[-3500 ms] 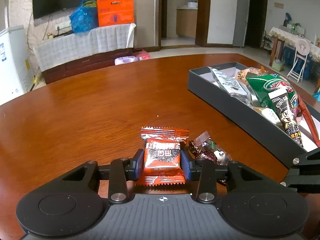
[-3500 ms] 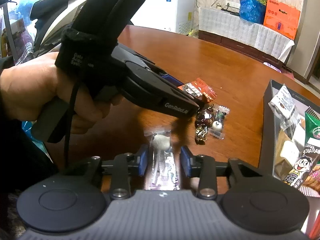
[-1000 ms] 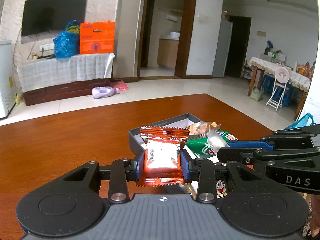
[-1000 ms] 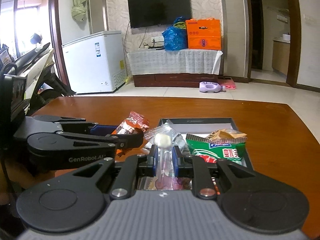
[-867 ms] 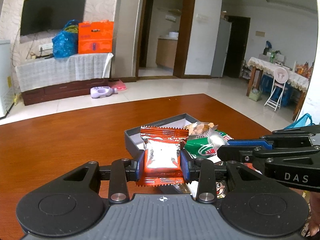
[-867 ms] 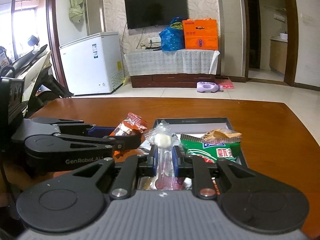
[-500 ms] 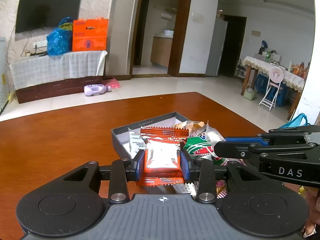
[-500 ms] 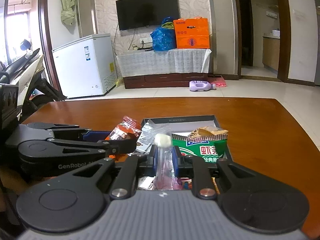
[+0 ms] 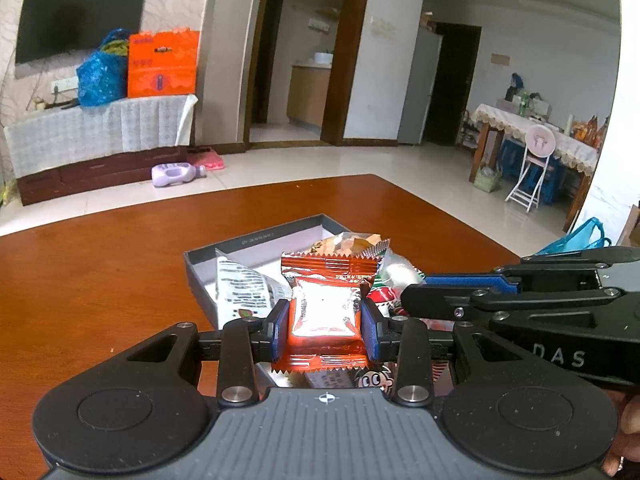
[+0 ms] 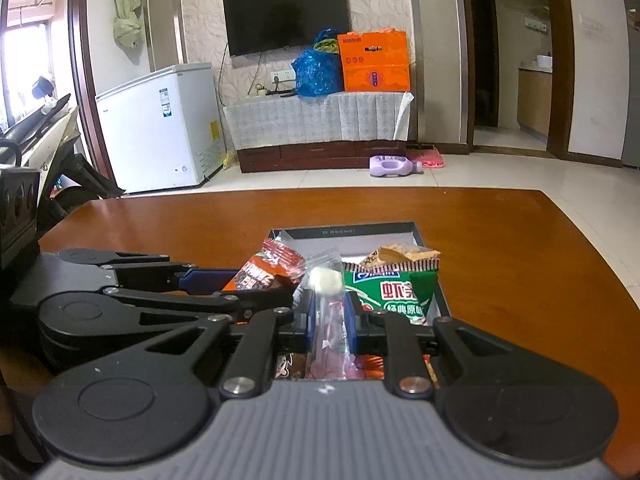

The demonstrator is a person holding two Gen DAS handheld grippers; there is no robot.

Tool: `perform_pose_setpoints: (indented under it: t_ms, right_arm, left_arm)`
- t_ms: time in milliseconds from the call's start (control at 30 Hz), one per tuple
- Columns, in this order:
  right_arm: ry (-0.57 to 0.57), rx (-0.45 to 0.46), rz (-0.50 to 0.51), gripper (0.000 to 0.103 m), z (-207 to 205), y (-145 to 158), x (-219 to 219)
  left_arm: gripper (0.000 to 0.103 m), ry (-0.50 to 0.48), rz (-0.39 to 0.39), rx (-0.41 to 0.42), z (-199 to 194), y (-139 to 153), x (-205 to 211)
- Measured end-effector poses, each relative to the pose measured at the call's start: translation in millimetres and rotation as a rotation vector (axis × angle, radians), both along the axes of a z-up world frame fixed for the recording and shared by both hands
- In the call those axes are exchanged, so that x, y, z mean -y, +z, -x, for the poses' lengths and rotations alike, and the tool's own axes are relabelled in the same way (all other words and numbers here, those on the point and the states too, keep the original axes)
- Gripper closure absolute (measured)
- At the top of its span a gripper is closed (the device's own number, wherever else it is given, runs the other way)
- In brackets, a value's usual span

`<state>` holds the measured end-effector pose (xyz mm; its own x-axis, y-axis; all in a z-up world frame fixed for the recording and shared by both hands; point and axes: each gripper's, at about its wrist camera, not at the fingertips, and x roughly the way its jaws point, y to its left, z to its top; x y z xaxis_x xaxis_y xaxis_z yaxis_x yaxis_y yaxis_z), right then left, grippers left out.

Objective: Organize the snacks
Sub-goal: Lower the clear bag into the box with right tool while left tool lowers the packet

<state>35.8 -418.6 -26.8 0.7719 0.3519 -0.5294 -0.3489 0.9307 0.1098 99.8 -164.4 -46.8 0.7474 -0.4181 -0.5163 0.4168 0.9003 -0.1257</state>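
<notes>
The orange-red snack packet point(image 9: 323, 312), pinched between the pads of the left tool point(image 9: 324, 322), sits at frame centre in the left wrist view, over the grey box point(image 9: 256, 238). The right tool point(image 10: 330, 320) is pressed together on a clear-wrapped lollipop point(image 10: 327, 304), also over the box. A second ago the box lay further off; both loads have since been carried above it, so release looks next. A green chip bag point(image 10: 394, 292) already fills the box. Around it, bare red-brown tabletop point(image 10: 520, 248); beyond, a television point(image 10: 286, 20) upper centre and a white freezer point(image 10: 160, 128) left.
</notes>
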Motion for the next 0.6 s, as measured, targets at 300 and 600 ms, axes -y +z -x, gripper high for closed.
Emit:
perform_pose_setpoints:
  t_ms: [300, 600]
  right_arm:
    - [-0.015, -0.010, 0.005, 0.088, -0.9, -2.9, 3.7]
    - [-0.019, -0.022, 0.025, 0.088, -0.6, -4.8, 3.3]
  left_arm:
    - [0.065, -0.001, -0.004, -0.004, -0.6, -1.7, 5.4]
    - [0.065, 0.008, -0.008, -0.025, -4.8, -7.6, 7.6]
